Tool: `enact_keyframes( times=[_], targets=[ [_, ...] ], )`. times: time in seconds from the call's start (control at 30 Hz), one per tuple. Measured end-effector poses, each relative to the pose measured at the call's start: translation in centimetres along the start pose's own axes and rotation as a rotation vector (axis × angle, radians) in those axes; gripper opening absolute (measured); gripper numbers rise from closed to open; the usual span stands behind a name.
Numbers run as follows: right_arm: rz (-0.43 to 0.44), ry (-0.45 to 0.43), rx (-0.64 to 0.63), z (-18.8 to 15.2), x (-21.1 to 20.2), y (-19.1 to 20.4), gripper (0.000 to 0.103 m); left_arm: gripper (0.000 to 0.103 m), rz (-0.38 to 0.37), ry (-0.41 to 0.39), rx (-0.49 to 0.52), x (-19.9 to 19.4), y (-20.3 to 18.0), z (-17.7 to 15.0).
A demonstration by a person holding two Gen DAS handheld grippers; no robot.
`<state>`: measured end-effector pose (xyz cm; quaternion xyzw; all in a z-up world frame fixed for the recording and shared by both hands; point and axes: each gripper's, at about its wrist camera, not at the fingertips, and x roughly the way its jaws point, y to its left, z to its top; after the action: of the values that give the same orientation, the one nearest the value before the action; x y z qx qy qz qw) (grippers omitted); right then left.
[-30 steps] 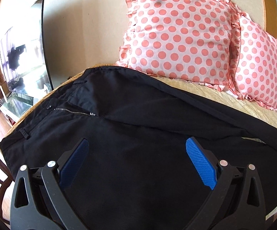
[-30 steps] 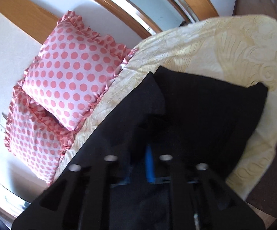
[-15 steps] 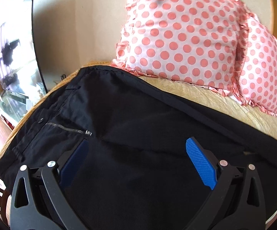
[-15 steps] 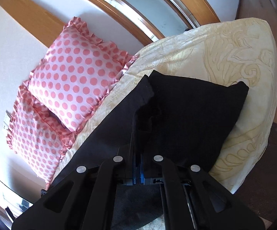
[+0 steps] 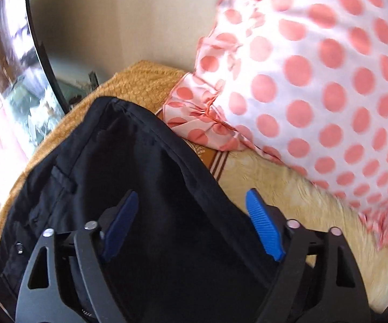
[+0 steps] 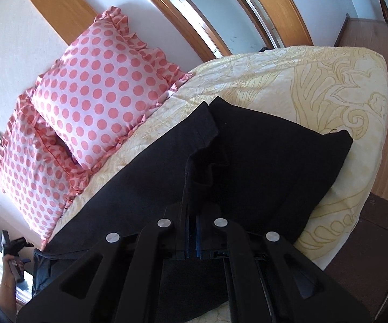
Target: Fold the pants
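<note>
The black pants lie across the yellow bedspread beside the polka-dot pillows, the right tool clamped on a raised fold of a leg while the left tool hovers spread apart over the waistband end.

Black woven-fabric pants spread flat lengthwise on bed, waistband end with button at one side, leg hems opposite, one hem edge lifted and creased.
</note>
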<state>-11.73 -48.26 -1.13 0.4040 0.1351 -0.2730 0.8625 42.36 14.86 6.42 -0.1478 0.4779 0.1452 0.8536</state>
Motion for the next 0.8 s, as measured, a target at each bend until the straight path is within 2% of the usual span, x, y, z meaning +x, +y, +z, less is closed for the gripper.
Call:
enact_keyframes(
  times=[0.03,0.13,0.2,0.23,0.27,0.37,0.57,0.67,0.8],
  targets=[
    [-0.003,0.003,-0.003,0.0,0.0,0.0,0.001,0.066,-0.009,0.022,-0.024,0.8,0.2,0.3],
    [-0.004,0.012,-0.004,0.1,0.0,0.0,0.001,0.051,-0.043,0.064,-0.110,2.9,1.0,1.0],
    [-0.006,0.016,-0.004,0.1,-0.1,0.0,0.001,0.034,-0.067,0.065,-0.155,3.6,1.7,0.9],
    [-0.008,0.016,-0.006,0.1,-0.1,0.0,0.002,0.018,-0.106,0.059,-0.181,3.7,2.2,0.8],
    [-0.010,0.016,-0.008,0.1,-0.1,0.0,0.002,0.015,-0.125,0.051,-0.200,3.7,2.5,0.7],
    [0.004,0.014,0.003,0.3,-0.1,0.0,0.002,0.010,-0.138,0.025,-0.205,2.4,3.3,0.4],
    [0.074,0.002,0.056,1.3,-0.1,-0.5,0.002,0.009,-0.229,-0.106,-0.180,-5.5,6.3,-2.2],
    [0.107,-0.020,0.070,2.2,-0.4,-0.5,0.002,0.009,-0.282,-0.202,-0.153,-10.9,8.8,-4.7],
    [0.139,-0.078,0.074,3.9,-1.8,-0.5,0.002,0.009,-0.321,-0.313,-0.137,-17.9,12.3,-10.7]
  ],
)
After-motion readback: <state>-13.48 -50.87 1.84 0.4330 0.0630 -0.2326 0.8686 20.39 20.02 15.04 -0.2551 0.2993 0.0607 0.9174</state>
